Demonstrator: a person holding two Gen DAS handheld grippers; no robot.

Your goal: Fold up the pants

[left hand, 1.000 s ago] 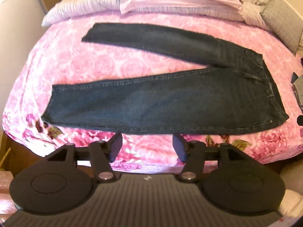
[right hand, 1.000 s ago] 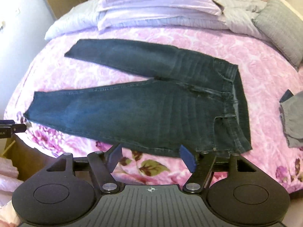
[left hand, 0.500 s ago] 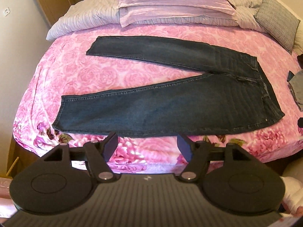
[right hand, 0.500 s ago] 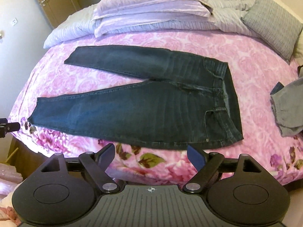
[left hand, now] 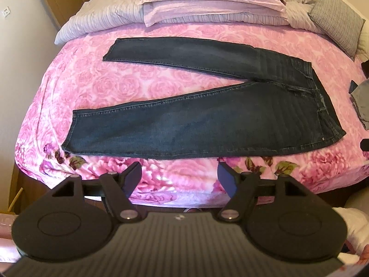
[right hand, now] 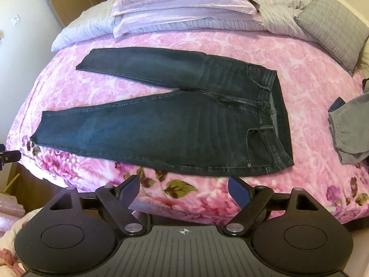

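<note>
both legs of the dark jeans [left hand: 207,120] are spread flat on the pink floral bedspread [left hand: 96,85] (waistband to the right). the left gripper [left hand: 180,177] and right gripper [right hand: 183,188] are held short of the near hem, jaws just widened, nothing between them.

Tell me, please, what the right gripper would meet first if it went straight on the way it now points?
Probably the pink floral bedspread at the bed's near edge, just short of the jeans. The right gripper is open and empty; depth is hard to judge.
</note>
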